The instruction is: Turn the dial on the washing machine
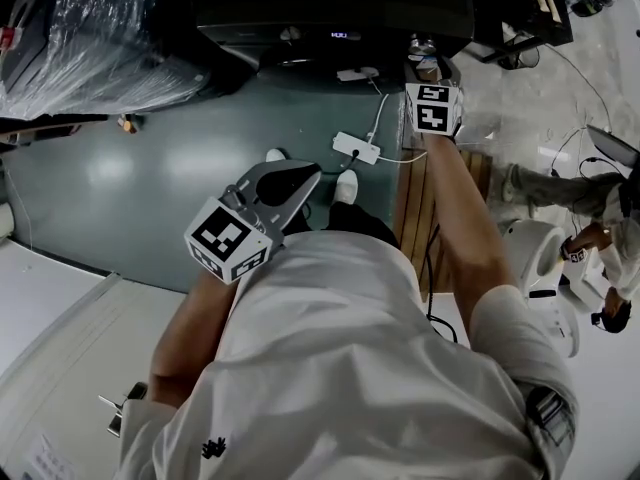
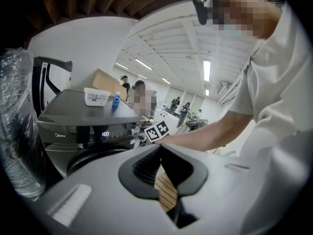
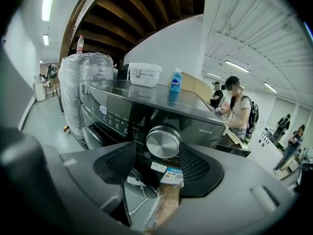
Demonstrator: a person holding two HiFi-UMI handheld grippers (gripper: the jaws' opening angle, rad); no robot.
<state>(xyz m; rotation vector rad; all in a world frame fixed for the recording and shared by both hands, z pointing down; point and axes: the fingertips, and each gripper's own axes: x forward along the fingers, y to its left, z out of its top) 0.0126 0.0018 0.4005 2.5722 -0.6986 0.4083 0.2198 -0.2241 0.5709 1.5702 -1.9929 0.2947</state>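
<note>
Head view: I count two grippers, left gripper and right gripper, one washing machine, green floor. Left gripper view: jaws pressed together, empty. Right gripper view: jaws spread, one dial on the machine front just ahead between them; big hall.

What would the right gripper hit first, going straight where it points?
Probably the round silver metal dial on the dark grey washing machine, centred just ahead of the open right gripper.
</note>
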